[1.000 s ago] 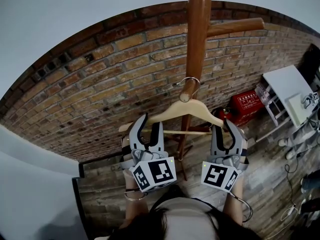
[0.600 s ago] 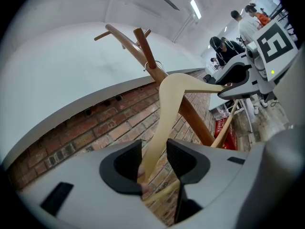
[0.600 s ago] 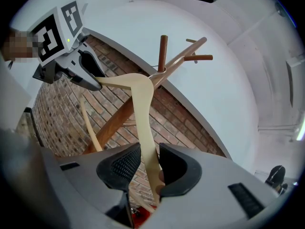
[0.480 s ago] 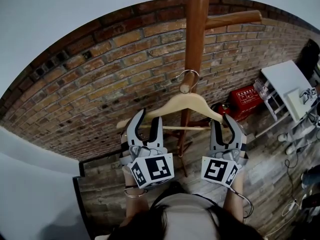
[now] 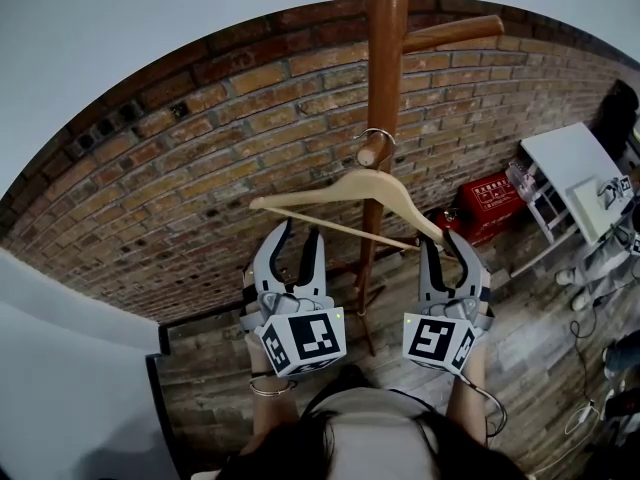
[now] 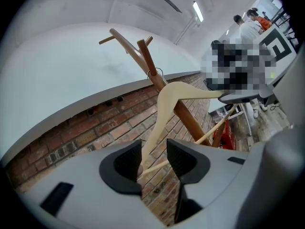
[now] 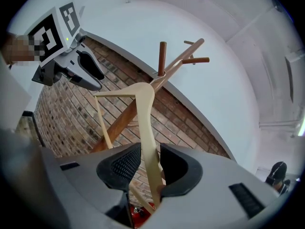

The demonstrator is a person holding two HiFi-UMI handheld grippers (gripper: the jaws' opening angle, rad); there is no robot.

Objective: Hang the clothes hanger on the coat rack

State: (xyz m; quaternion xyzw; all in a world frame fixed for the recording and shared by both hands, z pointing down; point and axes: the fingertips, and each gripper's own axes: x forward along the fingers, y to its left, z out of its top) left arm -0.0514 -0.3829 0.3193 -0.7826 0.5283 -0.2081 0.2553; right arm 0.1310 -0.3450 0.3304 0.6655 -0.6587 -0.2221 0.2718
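Observation:
A pale wooden clothes hanger (image 5: 365,183) hangs by its metal hook (image 5: 375,135) on a lower peg of the brown wooden coat rack (image 5: 385,58). It is tilted, left end high and right end low. My left gripper (image 5: 298,236) is open just below the raised left end, apart from it. In the left gripper view the hanger (image 6: 167,99) shows beyond the gap of the left gripper (image 6: 153,159). My right gripper (image 5: 447,248) is shut on the hanger's low right end. The right gripper view has the hanger arm (image 7: 145,113) running between the jaws of the right gripper (image 7: 151,168).
A brick wall (image 5: 200,178) stands right behind the rack. A red box (image 5: 490,208) sits on the plank floor at its foot, and a white table (image 5: 575,173) stands to the right. Upper pegs (image 5: 450,33) branch off the pole. People stand far off in the left gripper view.
The hanger's left end has come out of my left gripper and risen, so the hanger now tilts. The right gripper still holds the right end. The hook stays on the peg.

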